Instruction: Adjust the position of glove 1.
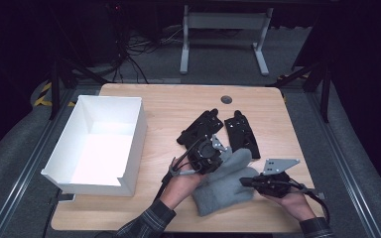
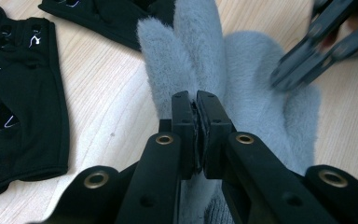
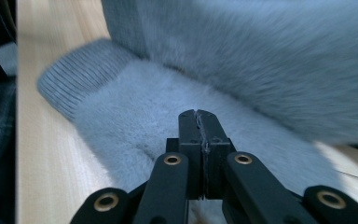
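Observation:
A fluffy grey mitten (image 1: pixel 223 186) lies near the front of the wooden table (image 1: pixel 168 106), its ribbed cuff (image 3: pixel 70 79) toward the person. My left gripper (image 1: pixel 223 159) rests on the mitten's upper part; in the left gripper view its jaws (image 2: pixel 196 100) are shut, with the grey pile (image 2: pixel 251 70) bunched at their tips. My right gripper (image 1: pixel 244 182) comes in from the right at the mitten's edge. Its jaws (image 3: pixel 198 114) are shut, nothing showing between the pads, and the mitten (image 3: pixel 135 107) is just beyond them. The right gripper (image 2: pixel 282 77) appears blurred in the left gripper view.
Two black fingerless gloves (image 1: pixel 201 126) (image 1: pixel 241 135) lie just behind the mitten; one (image 2: pixel 23 93) sits close to the left gripper. A white open box (image 1: pixel 131 144) stands at the table's left. A round grommet (image 1: pixel 226 99) is at the back.

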`<state>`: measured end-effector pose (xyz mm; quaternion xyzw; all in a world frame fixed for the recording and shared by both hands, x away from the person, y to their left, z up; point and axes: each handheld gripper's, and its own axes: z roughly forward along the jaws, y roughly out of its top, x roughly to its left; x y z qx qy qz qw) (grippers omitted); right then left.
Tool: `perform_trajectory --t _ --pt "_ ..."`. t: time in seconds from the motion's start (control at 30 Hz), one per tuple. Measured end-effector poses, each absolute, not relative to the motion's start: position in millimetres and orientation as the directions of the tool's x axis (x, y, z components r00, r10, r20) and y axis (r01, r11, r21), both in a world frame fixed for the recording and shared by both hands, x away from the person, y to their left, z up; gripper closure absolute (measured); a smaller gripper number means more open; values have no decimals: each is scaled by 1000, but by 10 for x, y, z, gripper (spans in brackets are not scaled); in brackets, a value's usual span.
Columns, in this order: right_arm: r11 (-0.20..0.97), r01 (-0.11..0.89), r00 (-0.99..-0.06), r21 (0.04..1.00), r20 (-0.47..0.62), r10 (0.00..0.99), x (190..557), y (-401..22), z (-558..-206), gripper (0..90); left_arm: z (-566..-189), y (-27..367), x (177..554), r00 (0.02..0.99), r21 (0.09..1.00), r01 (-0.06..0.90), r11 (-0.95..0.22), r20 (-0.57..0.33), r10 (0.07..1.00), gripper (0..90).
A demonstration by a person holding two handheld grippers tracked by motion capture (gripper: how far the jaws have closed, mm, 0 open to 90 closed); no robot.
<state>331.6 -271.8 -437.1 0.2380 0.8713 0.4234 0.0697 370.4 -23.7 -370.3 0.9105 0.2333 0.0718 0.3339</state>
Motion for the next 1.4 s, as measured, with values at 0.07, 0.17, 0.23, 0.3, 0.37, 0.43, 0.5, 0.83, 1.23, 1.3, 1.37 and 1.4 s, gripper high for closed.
perform_trajectory --t 0.07,0.17,0.23,0.3,0.37,0.43,0.5,0.83,1.23,1.3,1.37,1.4 --pt "570 361 -877 738 62 476 3354 -2664 -4442 900 -3687 -236 3693 883 644 372 -669 -23 469 871" --pt "587 367 -871 721 44 490 3397 -2631 -4493 900 -3645 -246 3657 887 648 362 -670 -18 462 871" --pt "596 365 -864 715 22 503 3428 -2612 -4519 900 -3614 -262 3630 891 646 357 -675 -18 455 871" --pt "595 365 -858 716 11 513 3452 -2610 -4524 900 -3611 -286 3605 890 638 358 -682 -13 455 871" --pt "600 357 -852 716 -15 524 3471 -2612 -4531 900 -3630 -315 3580 893 634 356 -687 -14 450 870" --pt "599 352 -845 719 -30 534 3482 -2613 -4536 900 -3659 -352 3557 896 634 350 -690 -10 445 867" --pt "594 353 -840 722 -34 541 3495 -2613 -4543 900 -3708 -409 3524 902 629 356 -691 -38 430 860" --pt "544 385 -791 746 -38 611 3533 -2935 -4452 833 -3754 -555 3475 935 681 316 -660 -107 337 706" --pt "519 454 -716 725 -50 696 3563 -3296 -4452 790 -3726 55 3604 893 744 343 -573 -70 444 643" --pt "517 458 -714 723 -47 699 3536 -3322 -4441 808 -3824 141 3647 883 720 370 -587 -78 462 713" --pt "508 456 -717 731 -36 696 3475 -3343 -4418 850 -3934 195 3709 873 695 396 -600 -82 481 806" --pt "504 456 -720 734 -28 693 3437 -3347 -4405 875 -3997 210 3744 869 682 412 -605 -93 487 839"
